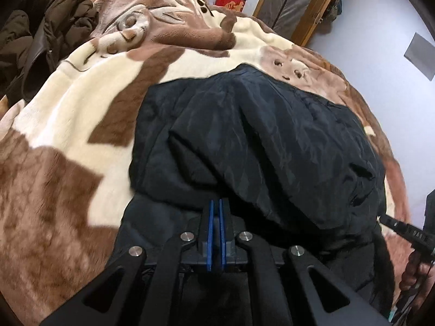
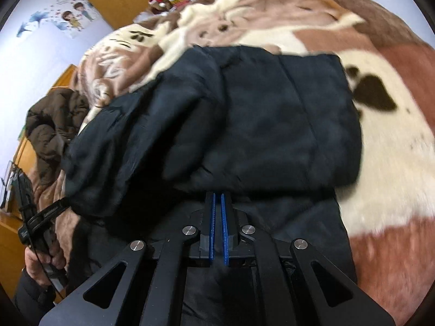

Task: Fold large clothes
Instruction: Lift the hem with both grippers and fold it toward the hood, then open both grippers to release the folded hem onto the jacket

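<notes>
- The black jacket [image 1: 258, 141] lies doubled over on the bed blanket [image 1: 68, 108], just ahead of both sets of jaws; the left gripper [image 1: 217, 203] and right gripper [image 2: 218, 197] are pinched narrow with no cloth visibly between the pads.
- Puffy fabric may spring open once let be; the fold could slump toward the brown coat [image 1: 40, 27].
- Slippery shell; a shallow pinch might slide off.

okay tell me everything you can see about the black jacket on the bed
The black jacket is a large padded garment of slightly shiny, quilted-looking fabric. It lies on the brown and cream blanket, with one bulky layer doubled over the layer beneath. Both views show creases and stitched seams. Its near edge runs under both shut grippers; whether they pinch it is unclear.
</notes>
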Demonstrator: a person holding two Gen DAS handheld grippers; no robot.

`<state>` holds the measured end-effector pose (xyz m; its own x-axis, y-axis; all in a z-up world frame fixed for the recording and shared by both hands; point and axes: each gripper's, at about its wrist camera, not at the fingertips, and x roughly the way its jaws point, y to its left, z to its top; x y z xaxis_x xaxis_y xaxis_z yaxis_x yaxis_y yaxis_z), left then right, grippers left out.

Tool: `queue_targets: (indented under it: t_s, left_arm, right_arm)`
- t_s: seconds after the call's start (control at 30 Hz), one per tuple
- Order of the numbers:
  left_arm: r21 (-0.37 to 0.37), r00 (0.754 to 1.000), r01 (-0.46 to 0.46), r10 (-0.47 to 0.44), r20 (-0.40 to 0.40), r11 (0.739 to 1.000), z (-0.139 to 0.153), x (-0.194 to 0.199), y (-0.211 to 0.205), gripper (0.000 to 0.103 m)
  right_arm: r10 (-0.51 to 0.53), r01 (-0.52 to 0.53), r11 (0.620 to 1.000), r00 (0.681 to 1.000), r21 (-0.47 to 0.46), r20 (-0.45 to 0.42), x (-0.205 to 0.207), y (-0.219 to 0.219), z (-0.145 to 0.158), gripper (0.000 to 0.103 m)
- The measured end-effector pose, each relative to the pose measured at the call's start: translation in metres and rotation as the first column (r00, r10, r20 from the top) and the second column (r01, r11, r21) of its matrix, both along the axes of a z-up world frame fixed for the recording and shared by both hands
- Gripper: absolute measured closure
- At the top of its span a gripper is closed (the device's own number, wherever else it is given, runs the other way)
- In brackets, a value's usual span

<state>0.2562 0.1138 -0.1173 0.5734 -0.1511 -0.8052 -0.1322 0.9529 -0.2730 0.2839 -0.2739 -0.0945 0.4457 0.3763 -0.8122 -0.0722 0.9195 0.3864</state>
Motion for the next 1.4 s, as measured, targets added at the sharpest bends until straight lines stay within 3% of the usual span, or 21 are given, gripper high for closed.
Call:
queue_targets:
  t_s: [0.03,0.2,0.3,0.37,0.47,0.57,0.63,0.67,0.7,0.93,1.17,1.4]
  left_arm:
    - [0.001,1.000,-0.002,0.002,-0.003,1.000,0.001,-0.004,0.001,0.098]
    - [0.013,0.999,-0.010,0.009,0.047,1.000,0.024,-0.015,0.001,0.097]
    - [-0.008,0.996,0.016,-0.015,0.089,1.000,0.040,-0.005,-0.009,0.086]
    - [-0.030,0.993,0.044,-0.040,0.108,0.999,0.044,0.005,-0.021,0.061]
    - [-0.049,0.990,0.095,-0.089,0.113,0.994,0.040,0.012,-0.043,0.056]
    - [-0.042,0.992,0.112,-0.109,0.070,0.993,0.022,0.019,-0.059,0.056]
    - [-0.040,0.993,0.108,-0.106,0.045,0.993,0.013,0.021,-0.064,0.056]
    - [-0.038,0.994,0.107,-0.105,0.037,0.994,0.009,0.020,-0.066,0.056]
    - [-0.037,0.994,0.106,-0.105,0.031,0.994,0.006,0.021,-0.067,0.056]
    - [-0.016,0.992,0.123,-0.123,0.006,0.992,-0.004,0.015,-0.078,0.056]
    - [0.009,0.988,0.151,-0.151,-0.019,0.988,-0.016,0.008,-0.093,0.056]
    - [0.051,0.992,0.128,-0.127,-0.011,0.991,-0.005,0.002,-0.087,0.056]
  right_arm:
    - [-0.011,0.011,1.000,1.000,0.001,0.001,-0.002,-0.003,0.002,0.098]
    - [-0.035,0.033,0.999,0.997,0.035,0.062,-0.007,-0.004,0.032,0.075]
    - [0.001,-0.006,0.998,0.997,0.069,0.077,0.001,0.015,0.038,0.062]
    - [0.025,-0.031,0.995,0.998,0.095,0.061,0.007,0.030,0.034,0.062]
    - [0.052,-0.053,0.990,0.999,0.130,0.014,0.022,0.051,0.017,0.061]
    - [0.062,-0.053,0.984,0.997,0.171,-0.045,0.038,0.065,-0.004,0.061]
    - [0.048,-0.036,0.981,0.997,0.189,-0.061,0.042,0.068,-0.012,0.063]
    - [0.040,-0.030,0.984,0.998,0.178,-0.055,0.043,0.068,-0.013,0.085]
    - [0.040,-0.032,0.984,0.998,0.177,-0.041,0.042,0.068,-0.013,0.099]
    - [0.013,-0.014,0.985,1.000,0.172,0.008,0.020,0.049,-0.010,0.100]
    - [-0.018,0.022,0.988,1.000,0.150,-0.023,0.015,0.036,-0.027,0.100]
    - [0.013,-0.009,0.995,0.999,0.104,-0.041,0.018,0.052,-0.038,0.100]
